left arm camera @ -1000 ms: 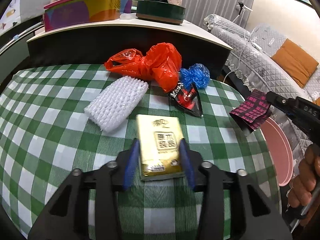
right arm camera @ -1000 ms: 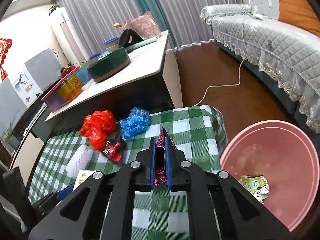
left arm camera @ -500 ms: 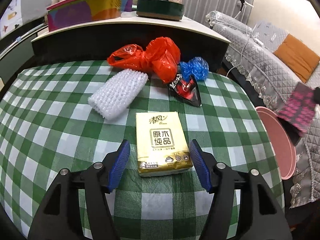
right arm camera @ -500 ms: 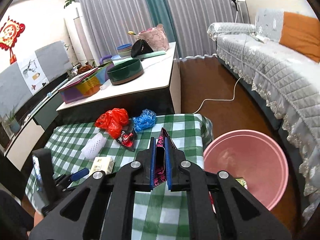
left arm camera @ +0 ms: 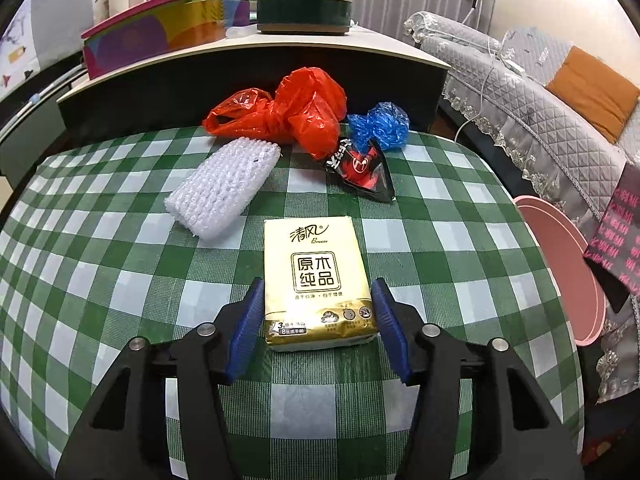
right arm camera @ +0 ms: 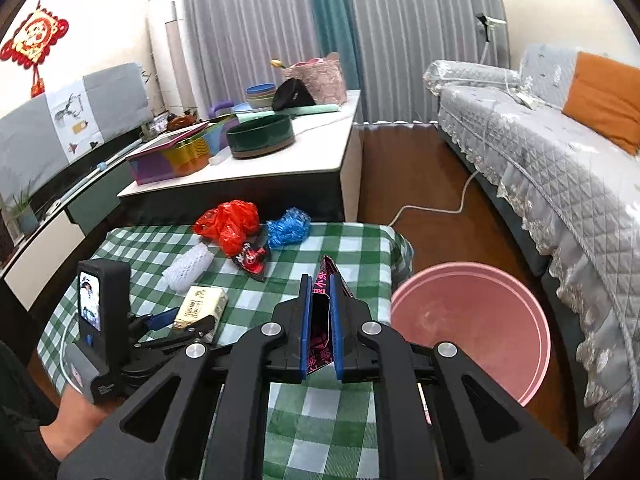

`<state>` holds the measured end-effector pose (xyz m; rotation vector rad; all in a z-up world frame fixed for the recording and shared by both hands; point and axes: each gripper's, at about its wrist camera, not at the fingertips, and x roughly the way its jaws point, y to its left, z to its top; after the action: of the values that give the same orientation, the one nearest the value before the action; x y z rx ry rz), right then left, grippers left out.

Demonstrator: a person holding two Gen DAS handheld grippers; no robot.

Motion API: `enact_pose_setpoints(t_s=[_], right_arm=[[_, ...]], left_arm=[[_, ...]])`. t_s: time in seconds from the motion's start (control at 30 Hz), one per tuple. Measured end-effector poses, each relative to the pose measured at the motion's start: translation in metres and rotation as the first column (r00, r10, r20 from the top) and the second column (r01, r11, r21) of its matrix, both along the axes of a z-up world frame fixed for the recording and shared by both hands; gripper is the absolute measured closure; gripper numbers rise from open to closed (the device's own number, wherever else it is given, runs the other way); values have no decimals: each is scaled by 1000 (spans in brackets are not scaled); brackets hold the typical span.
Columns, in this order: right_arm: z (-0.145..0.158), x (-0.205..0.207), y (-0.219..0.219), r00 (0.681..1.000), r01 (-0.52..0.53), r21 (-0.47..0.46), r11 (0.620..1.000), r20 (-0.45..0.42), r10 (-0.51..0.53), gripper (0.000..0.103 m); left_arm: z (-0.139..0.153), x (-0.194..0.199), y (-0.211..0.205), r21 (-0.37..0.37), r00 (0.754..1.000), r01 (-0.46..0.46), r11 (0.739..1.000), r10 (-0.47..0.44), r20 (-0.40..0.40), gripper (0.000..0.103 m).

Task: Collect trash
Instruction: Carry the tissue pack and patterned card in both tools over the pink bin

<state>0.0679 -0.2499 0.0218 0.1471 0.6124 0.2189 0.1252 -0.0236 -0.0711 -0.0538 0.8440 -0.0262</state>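
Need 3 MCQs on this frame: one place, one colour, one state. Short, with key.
1. Where is the pink basin?
A. on the checked table
B. on the floor beside the table
C. on the sofa

2. Colour of the crumpled bag next to the red bag?
A. blue
B. yellow
C. white

3. The right gripper is:
A. open and empty
B. shut on the dark pink wrapper
C. shut on the tissue pack

Key: B, it stands below the table's edge; A, blue plastic; B, jaws pinch the wrapper, while the tissue pack lies between the left gripper's open jaws.

Glossy plastic tissue pack [left arm camera: 318, 282] on woven checked cloth [left arm camera: 100, 272].
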Motion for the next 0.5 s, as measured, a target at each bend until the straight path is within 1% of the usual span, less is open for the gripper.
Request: enact_pose_setpoints(t_s=[0.07, 0.27, 0.5], right_arm=[[-2, -3, -3, 1000, 14, 8, 1000, 7, -14, 94], [-1, -12, -16, 998, 43, -21, 999, 39, -43, 94], [1, -13, -39, 994, 101, -6, 995, 49, -100, 94]], left_arm=[[1, -3, -1, 5, 1000, 3, 1000, -3, 10, 51], [8, -9, -13, 16, 999, 26, 1000, -27, 43, 52], [20, -14, -29, 15, 994, 63, 998, -64, 87, 52]])
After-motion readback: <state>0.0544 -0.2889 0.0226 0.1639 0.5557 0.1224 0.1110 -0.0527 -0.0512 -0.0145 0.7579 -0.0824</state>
